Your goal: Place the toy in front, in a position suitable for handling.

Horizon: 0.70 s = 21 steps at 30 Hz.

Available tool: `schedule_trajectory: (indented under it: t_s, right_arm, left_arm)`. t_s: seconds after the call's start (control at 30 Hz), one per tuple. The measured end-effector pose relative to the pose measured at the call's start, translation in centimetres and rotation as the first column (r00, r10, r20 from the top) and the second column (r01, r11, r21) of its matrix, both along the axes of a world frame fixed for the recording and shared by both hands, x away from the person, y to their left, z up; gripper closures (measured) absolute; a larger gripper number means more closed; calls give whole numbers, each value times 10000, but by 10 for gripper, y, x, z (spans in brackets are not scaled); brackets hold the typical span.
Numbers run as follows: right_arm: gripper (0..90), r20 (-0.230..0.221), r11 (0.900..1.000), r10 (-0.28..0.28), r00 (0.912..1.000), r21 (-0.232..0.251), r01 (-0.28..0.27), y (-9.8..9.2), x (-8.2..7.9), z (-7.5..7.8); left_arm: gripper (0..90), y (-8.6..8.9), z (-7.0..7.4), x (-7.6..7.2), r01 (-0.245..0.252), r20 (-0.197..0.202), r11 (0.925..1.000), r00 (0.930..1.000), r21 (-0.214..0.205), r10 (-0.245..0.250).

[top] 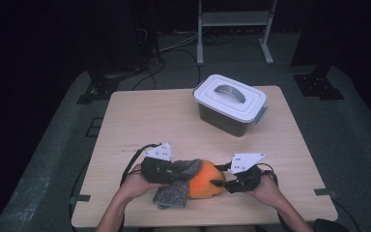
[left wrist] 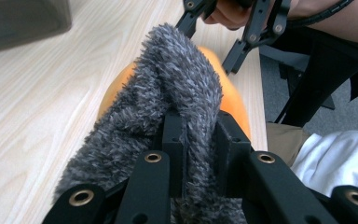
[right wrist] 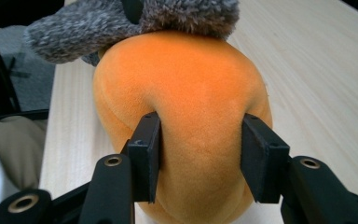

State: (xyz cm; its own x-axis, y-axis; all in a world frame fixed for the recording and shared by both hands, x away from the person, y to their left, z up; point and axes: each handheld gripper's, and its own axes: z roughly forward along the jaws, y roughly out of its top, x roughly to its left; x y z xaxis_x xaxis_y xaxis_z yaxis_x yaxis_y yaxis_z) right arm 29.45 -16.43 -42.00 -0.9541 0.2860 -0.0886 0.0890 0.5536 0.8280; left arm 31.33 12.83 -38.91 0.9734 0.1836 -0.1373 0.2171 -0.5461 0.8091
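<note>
Orange plush (right wrist: 182,126) sits clamped in our right gripper (right wrist: 200,156); our left gripper (left wrist: 200,154) pinches the grey fuzzy cloth (left wrist: 168,93) draped over it. Next, we likely peel the 2 apart.

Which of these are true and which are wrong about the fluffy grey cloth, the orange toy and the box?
1. The left gripper pinches the grey cloth. True.
2. The right gripper squeezes the orange toy. True.
3. The box has no lid. False: its white lid is on.
4. The orange toy sits inside the box. False: it lies on the table, near the person.
5. The grey cloth drapes over the orange toy. True.
</note>
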Motion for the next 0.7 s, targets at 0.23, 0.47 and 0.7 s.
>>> schedule_trajectory:
  t_s: [0.23, 0.47, 0.7]
  right_arm:
    - [312, -1772, 9992, 236, 9839, 362, -175, -8, 10, -2]
    - [264, -2638, 9997, -195, 9644, 66, 220, -8, 16, -11]
    - [530, -926, 9919, -284, 9953, 1205, 395, -6, 6, -2]
  left_arm:
    - [768, 3, -7, 1, 14, -236, 9982, 9997, 598, 0]
    - [768, 2, -8, 1, 233, -432, 9984, 9988, 510, -211]
    - [769, 12, 5, 3, -301, 23, 9995, 9995, 7, 301]
